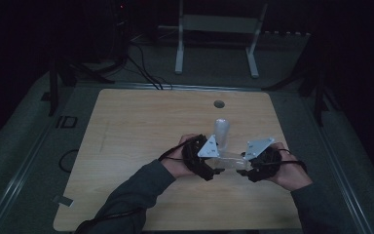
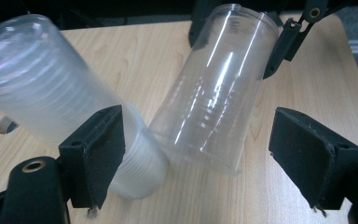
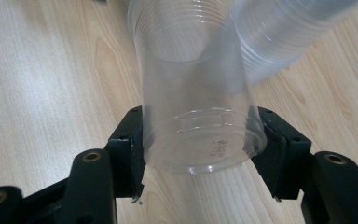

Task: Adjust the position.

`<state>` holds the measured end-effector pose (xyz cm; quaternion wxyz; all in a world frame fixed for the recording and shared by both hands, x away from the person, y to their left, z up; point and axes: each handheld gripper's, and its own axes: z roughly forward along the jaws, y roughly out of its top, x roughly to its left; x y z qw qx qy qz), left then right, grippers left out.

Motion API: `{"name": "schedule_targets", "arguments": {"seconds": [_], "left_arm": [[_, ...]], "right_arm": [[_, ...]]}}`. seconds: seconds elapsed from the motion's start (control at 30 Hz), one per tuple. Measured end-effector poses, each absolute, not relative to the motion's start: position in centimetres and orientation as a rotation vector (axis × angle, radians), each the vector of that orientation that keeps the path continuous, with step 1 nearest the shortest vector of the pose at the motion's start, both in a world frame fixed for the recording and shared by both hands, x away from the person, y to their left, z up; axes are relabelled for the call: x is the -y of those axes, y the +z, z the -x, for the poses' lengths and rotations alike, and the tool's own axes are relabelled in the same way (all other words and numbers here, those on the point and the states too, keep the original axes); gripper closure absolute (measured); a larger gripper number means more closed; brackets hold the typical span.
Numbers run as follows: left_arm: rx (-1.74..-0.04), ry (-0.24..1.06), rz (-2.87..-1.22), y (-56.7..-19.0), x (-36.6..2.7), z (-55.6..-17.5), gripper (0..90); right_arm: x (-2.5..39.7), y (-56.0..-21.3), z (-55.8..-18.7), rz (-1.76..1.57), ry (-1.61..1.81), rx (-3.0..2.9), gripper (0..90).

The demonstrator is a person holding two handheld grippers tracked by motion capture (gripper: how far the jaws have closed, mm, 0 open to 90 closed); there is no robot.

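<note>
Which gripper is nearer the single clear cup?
Right. The right gripper is clamped on the clear cup near its base; the left gripper is open, the cup between its jaws, untouched.

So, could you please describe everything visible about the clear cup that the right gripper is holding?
The clear cup is a tall, see-through plastic tumbler with faint rings near its rim and a moulded flat base. It lies on its side over the wooden table, its base end clamped between the jaws of the right gripper. Its open end points toward the frosted stack of cups, apparently touching it.
</note>
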<state>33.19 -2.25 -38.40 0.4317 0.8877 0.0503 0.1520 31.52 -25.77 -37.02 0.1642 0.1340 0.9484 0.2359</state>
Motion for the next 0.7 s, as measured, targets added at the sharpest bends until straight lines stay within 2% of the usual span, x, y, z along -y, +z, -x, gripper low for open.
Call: {"name": "schedule_targets", "arguments": {"seconds": [0.7], "left_arm": [[-0.213,0.341,-2.161,-38.6,-0.2,-33.9,21.8]], "right_arm": [[29.0,-37.2,-30.8,-0.523,0.884,-2.588,41.2]]}}
